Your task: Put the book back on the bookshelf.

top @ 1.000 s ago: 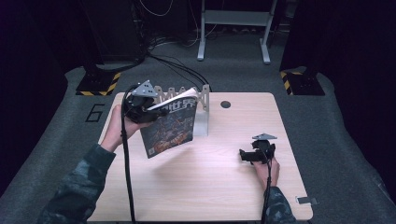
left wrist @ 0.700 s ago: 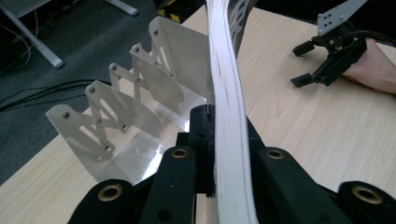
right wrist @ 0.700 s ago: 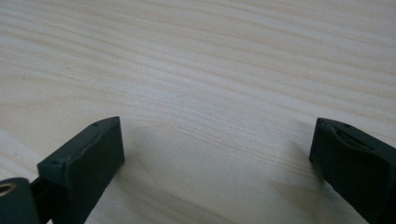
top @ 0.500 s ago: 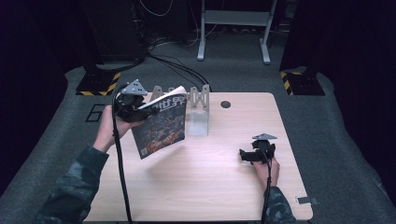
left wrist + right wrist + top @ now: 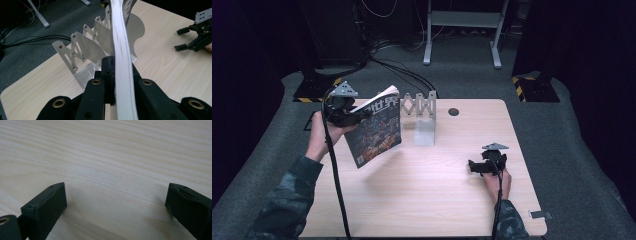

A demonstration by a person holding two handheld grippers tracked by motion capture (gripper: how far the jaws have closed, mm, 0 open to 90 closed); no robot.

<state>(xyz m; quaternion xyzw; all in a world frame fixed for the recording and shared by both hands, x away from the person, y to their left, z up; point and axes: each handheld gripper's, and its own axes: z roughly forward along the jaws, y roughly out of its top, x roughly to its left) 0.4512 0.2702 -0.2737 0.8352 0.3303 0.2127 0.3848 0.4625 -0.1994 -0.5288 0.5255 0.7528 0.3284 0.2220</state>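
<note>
My left gripper (image 5: 362, 113) is shut on the top edge of a magazine (image 5: 374, 131) and holds it upright above the table's left side, cover toward me. In the left gripper view the magazine's white page edge (image 5: 121, 50) runs up between the jaws, with the gripper (image 5: 117, 72) clamped on it. A white expanding file rack (image 5: 419, 112) stands just right of the magazine, its metal dividers (image 5: 85, 50) seen behind the pages. My right gripper (image 5: 472, 166) rests open on the table at the right, with bare wood between its fingers (image 5: 47, 205).
The light wooden table (image 5: 437, 200) has a round cable hole (image 5: 453, 111) at its back edge. Cables and a white desk frame (image 5: 462, 30) lie on the grey floor beyond. A small tag (image 5: 540, 215) sits at the table's front right corner.
The left gripper has carried the magazine to the left and slightly toward me, away from the rack. The right gripper has stayed put.
</note>
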